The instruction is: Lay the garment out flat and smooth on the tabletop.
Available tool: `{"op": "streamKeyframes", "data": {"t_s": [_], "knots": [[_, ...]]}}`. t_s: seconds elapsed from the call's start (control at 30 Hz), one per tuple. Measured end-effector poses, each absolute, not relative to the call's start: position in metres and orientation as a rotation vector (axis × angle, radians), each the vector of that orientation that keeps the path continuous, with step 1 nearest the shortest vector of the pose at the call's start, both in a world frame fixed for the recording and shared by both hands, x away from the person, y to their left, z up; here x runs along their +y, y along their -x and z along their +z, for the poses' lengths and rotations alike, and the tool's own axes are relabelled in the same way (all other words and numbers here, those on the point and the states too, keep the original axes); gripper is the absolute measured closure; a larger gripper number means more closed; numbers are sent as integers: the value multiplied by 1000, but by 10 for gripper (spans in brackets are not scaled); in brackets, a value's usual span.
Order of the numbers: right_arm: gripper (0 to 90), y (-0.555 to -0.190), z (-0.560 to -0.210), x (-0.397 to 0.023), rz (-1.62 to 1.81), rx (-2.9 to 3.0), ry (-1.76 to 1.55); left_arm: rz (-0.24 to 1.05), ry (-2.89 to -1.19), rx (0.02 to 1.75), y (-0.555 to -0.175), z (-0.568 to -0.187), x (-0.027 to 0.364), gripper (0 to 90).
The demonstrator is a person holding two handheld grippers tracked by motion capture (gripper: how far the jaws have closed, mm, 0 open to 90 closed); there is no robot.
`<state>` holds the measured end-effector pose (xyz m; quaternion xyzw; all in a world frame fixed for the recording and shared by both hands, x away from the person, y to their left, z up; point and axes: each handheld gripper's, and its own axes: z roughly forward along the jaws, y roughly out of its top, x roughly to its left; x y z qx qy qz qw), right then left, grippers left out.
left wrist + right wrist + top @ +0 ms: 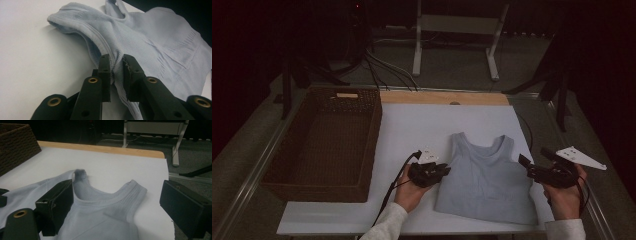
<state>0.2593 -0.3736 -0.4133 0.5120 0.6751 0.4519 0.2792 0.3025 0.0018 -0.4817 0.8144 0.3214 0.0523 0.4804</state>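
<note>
The pale blue tank top (pixel 486 182) lay flat on the white desk (pixel 412 130), beside the basket (pixel 324 145). Our left gripper (pixel 116 65) pinched its side edge; our right gripper (pixel 117 202) stood spread, holding nothing. Soft, light and limp, it seemed best gripped along hems.

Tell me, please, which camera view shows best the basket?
The high view: there the whole brown wicker basket stands left of the light blue tank top, its inside visible. The right gripper view catches just one woven corner at its upper left.
</note>
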Motion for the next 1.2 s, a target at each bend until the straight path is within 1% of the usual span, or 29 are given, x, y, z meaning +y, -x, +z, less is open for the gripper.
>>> {"op": "streamKeyframes", "data": {"t_s": [1.2], "knots": [[121, -261, -420, -364, 1205, 1854, -1360, 192, -1966, 846, -310, -472, 32, 785]]}}
